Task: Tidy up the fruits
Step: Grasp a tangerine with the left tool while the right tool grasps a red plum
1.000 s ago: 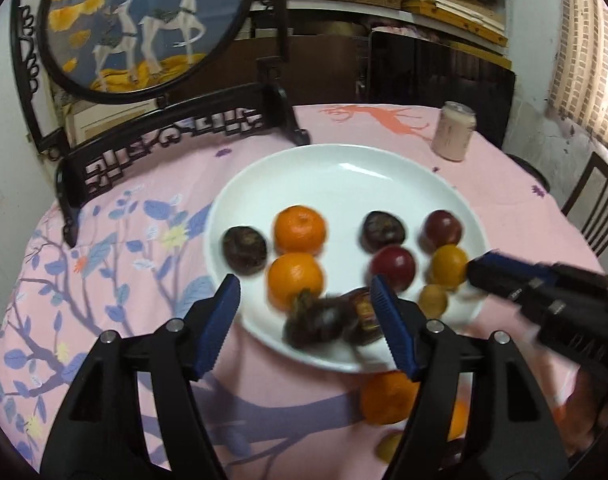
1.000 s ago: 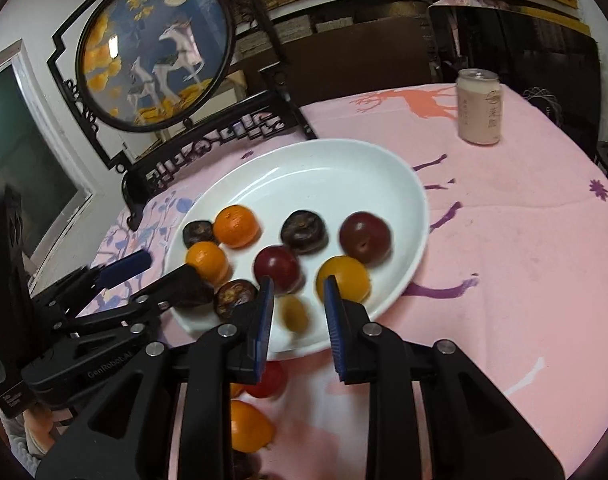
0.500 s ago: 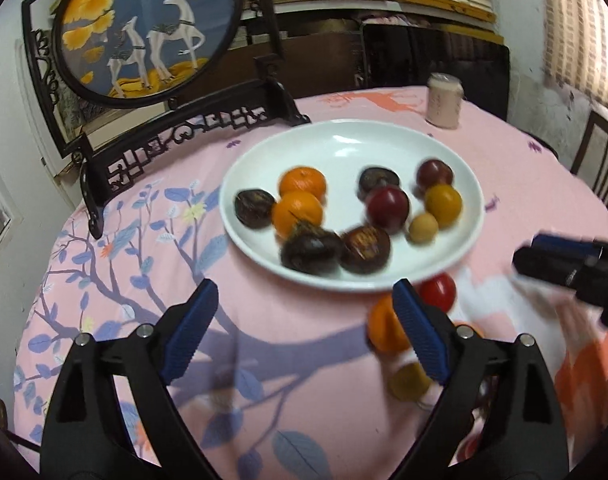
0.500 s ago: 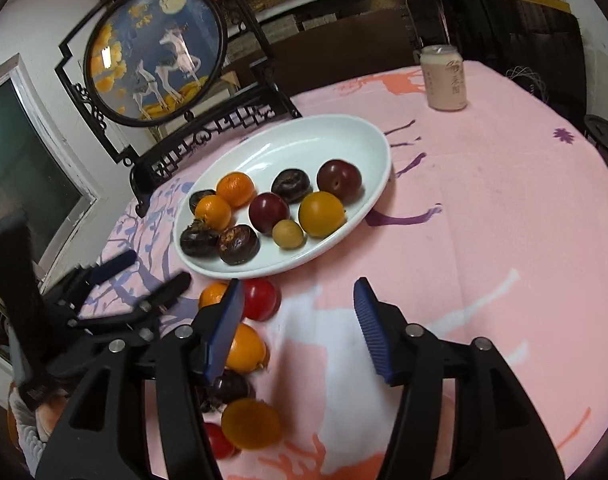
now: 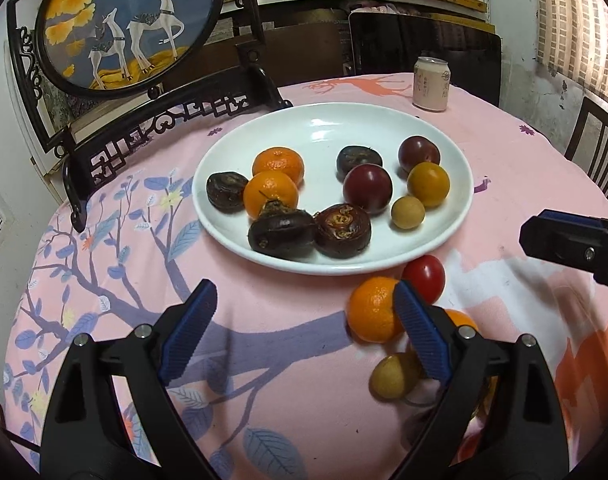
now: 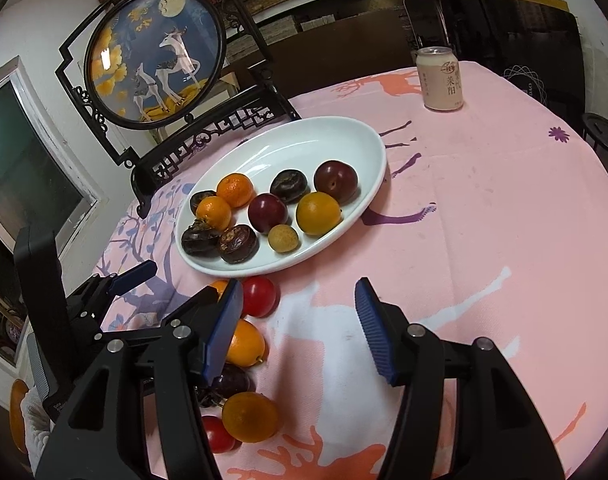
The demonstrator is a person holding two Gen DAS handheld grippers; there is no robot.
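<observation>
Ten fruits sit on the plate (image 5: 444, 236): two oranges, four dark ones, two plums, a yellow plum and a small tan one, all ahead of both grippers. Left gripper (image 5: 304, 330) is spread wide, nothing between its jaws, bare desk (image 5: 264, 336) under it. Right gripper (image 6: 300, 328) is parted and empty too. Loose fruit waits off the plate: an orange (image 5: 372, 314) touching the left gripper's right finger, a red tomato (image 5: 424, 278) just beyond it, a tan fruit (image 5: 392, 376) beside it, more by the right gripper's left finger. Likely over half done; roughly six or seven pieces left to move.
</observation>
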